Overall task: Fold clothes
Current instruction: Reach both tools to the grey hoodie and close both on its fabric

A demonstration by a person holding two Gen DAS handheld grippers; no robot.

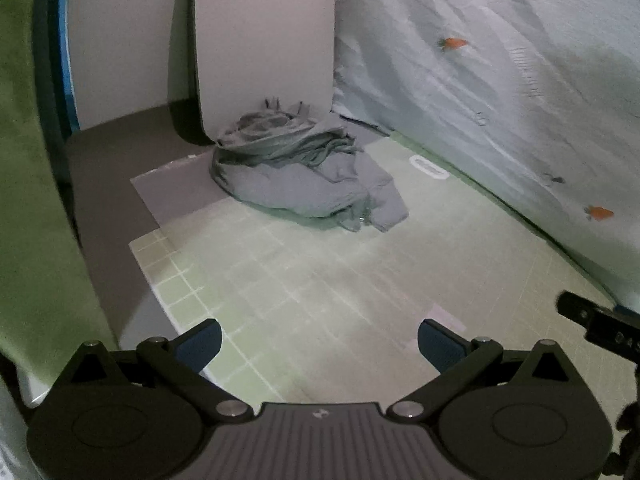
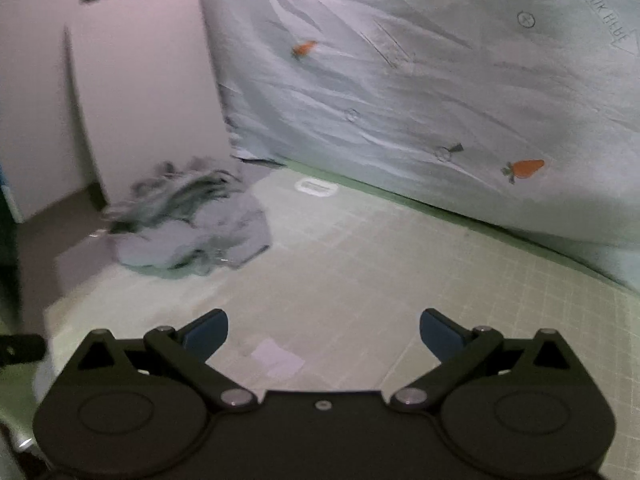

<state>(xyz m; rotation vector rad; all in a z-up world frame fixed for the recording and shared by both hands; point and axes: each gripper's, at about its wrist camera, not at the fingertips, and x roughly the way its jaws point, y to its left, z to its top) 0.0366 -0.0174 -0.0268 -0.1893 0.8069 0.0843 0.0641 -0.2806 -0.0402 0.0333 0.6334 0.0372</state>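
Near the bottom of each wrist view the fingers stand spread wide apart with nothing between them. The left gripper (image 1: 319,344) hangs over the pale green gridded mat (image 1: 304,280), its blue-padded fingers (image 1: 200,346) released and holding nothing. The right gripper (image 2: 323,334) hovers the same way over the mat (image 2: 360,264), its fingers (image 2: 208,334) also released and empty. At the right edge of the left view a black part of the right gripper (image 1: 592,320) pokes in, just beside the left one.

Farther out, a small pale patch (image 2: 278,358) lies on the mat close ahead of the right gripper. Well apart from both grippers, at the far left of the mat, sits the pile of grey clothes (image 1: 300,176), crumpled and heaped, partly on the mat and partly on a grey sheet (image 1: 176,188) laid over the surface. In the right view the pile (image 2: 192,224) is blurred. A white board (image 1: 264,48) stands upright just behind the pile, touching or nearly touching it. A small white label (image 1: 430,168) lies on the mat to the right of the clothes. Along the far right edge hangs a pale cloth (image 1: 500,100) printed with orange carrots (image 2: 526,169).
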